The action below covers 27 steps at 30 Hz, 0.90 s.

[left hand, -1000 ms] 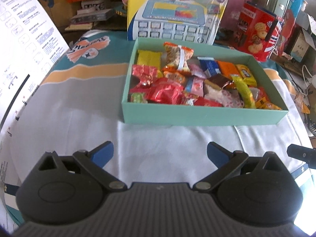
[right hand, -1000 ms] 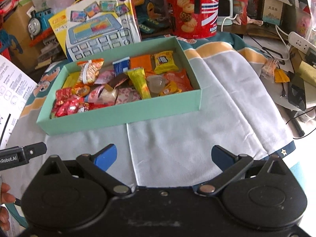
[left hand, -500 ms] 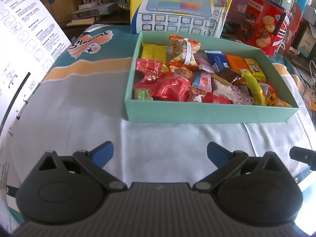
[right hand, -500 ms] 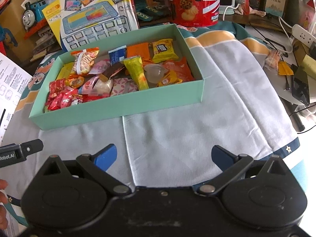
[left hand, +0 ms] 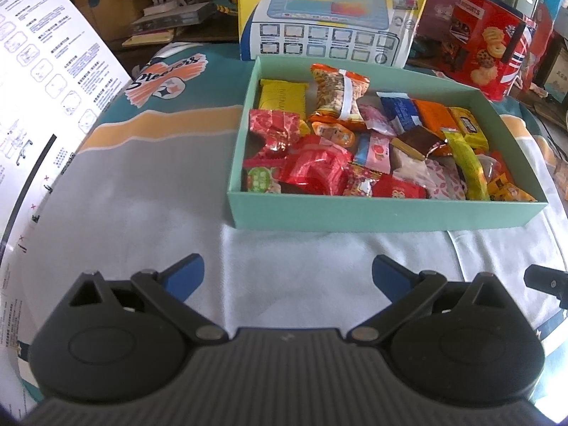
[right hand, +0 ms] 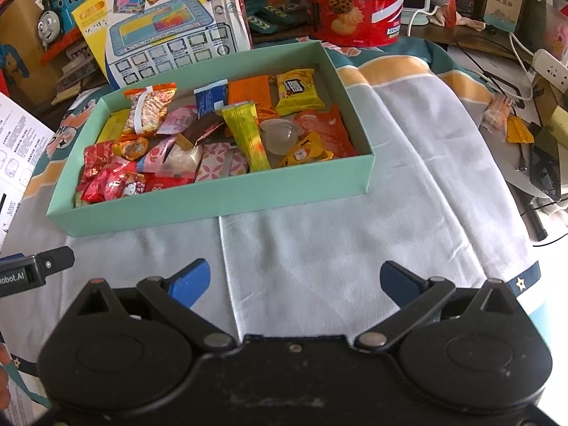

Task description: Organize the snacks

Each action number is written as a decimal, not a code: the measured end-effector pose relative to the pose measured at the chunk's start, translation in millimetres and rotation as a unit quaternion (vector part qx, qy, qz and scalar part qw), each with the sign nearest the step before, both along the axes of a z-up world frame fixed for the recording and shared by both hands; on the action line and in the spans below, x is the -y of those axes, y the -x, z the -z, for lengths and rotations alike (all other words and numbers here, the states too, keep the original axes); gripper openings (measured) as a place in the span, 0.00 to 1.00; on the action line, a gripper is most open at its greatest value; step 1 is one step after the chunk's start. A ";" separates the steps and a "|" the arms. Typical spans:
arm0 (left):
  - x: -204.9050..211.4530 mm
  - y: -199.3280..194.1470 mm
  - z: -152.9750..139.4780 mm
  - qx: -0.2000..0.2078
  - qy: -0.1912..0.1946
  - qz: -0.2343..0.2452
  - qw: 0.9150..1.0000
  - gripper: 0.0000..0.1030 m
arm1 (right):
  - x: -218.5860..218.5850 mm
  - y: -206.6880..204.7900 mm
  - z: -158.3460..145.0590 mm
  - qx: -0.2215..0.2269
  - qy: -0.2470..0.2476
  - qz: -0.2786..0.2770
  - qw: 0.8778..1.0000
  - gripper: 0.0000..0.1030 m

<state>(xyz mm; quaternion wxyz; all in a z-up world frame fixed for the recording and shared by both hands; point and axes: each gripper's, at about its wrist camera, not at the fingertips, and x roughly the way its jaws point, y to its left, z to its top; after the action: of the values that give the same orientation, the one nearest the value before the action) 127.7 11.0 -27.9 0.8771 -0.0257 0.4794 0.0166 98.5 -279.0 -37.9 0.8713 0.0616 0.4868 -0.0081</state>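
Note:
A shallow mint-green box (left hand: 387,213) (right hand: 220,202) sits on the cloth-covered table, filled with several wrapped snacks: red candies (left hand: 312,170), a yellow bar (left hand: 284,96), an orange-white twist pack (right hand: 149,106), a long yellow-green stick (right hand: 248,135), a clear jelly cup (right hand: 280,135). My left gripper (left hand: 287,271) hangs open over bare cloth in front of the box's left half, holding nothing. Over the cloth before the box's right half, my right gripper (right hand: 294,277) is open and empty too. Each gripper's side shows at the other view's edge.
A toy keyboard box (left hand: 333,21) and a red biscuit tin (right hand: 355,3) stand behind the green box. A white instruction sheet (left hand: 39,99) rises on the left. Cables, a power strip (right hand: 550,71) and loose wrappers (right hand: 497,113) lie at the right table edge.
Both grippers have moved forward, so the box looks larger and closer in both views. The jaws stayed open and nothing was picked up.

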 end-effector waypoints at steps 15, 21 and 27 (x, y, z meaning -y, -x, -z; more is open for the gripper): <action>-1.9 2.2 -1.9 0.001 -0.005 -0.007 1.000 1.00 | -0.9 -0.1 0.6 -0.004 0.002 -0.004 1.000 1.00; -1.8 5.3 -3.1 0.005 -0.008 -0.005 1.000 1.00 | -3.6 0.2 -2.4 -0.003 0.003 -0.005 1.000 1.00; -1.8 7.7 -3.3 0.004 -0.014 -0.004 1.000 1.00 | -5.5 3.5 -3.5 -0.004 0.001 -0.004 1.000 1.00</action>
<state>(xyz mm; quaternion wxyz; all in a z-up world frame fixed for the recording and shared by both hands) 120.0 12.7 -24.6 0.8792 -0.0152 0.4754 0.0269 95.0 -273.6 -34.4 0.8696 0.0587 0.4903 -0.0052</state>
